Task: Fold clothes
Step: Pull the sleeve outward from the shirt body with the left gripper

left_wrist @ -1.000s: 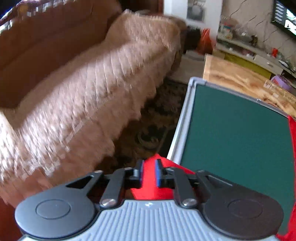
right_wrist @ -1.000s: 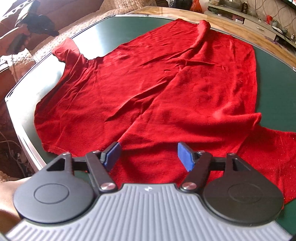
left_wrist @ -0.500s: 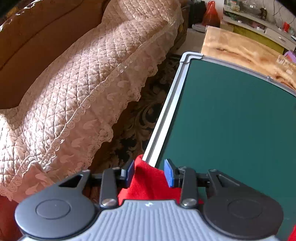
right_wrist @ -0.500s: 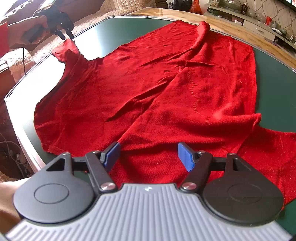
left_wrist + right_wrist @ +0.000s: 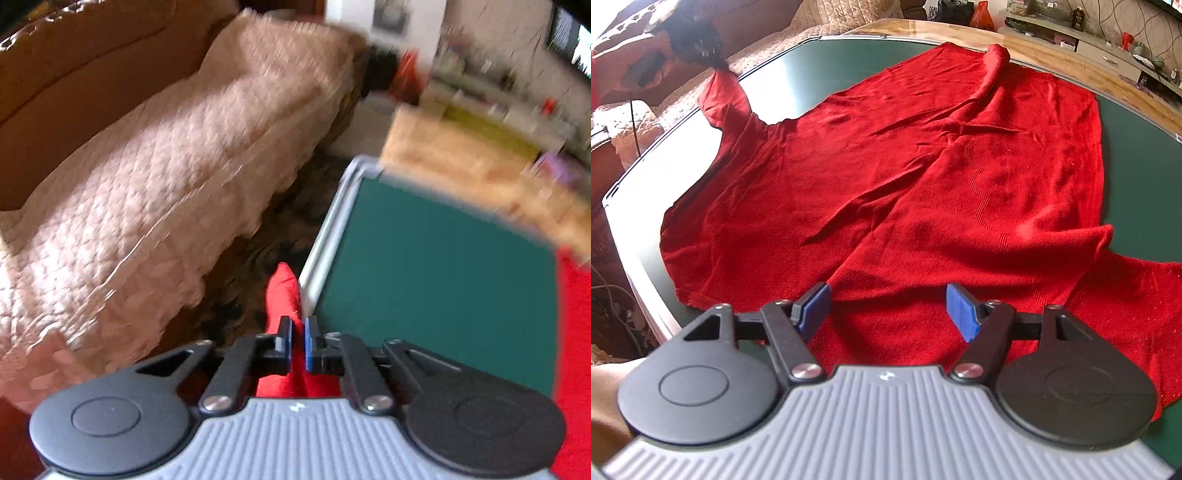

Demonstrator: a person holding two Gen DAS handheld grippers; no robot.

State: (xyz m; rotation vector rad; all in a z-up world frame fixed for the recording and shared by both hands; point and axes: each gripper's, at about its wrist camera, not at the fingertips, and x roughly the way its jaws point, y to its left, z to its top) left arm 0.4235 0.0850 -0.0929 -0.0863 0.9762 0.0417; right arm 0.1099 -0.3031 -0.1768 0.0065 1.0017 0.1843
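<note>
Soft red knitted sweater (image 5: 923, 177) spread on green counter (image 5: 1137, 147).
Left hand-held gripper (image 5: 297, 345) clenched on limp sleeve tip; right hand-held gripper (image 5: 886, 308) released above near hem.

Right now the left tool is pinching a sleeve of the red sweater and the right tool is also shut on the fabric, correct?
Only partly. The left tool does pinch the red sweater sleeve, but the right wrist view shows the right tool open, its blue pads wide apart above the fabric.

Heavy motion blur all over the left wrist view, sharp only on the left gripper (image 5: 298, 341). Right wrist view crisp, daylight glare blowing out the surface (image 5: 690, 155) edge, fisheye bending at borders.
</note>
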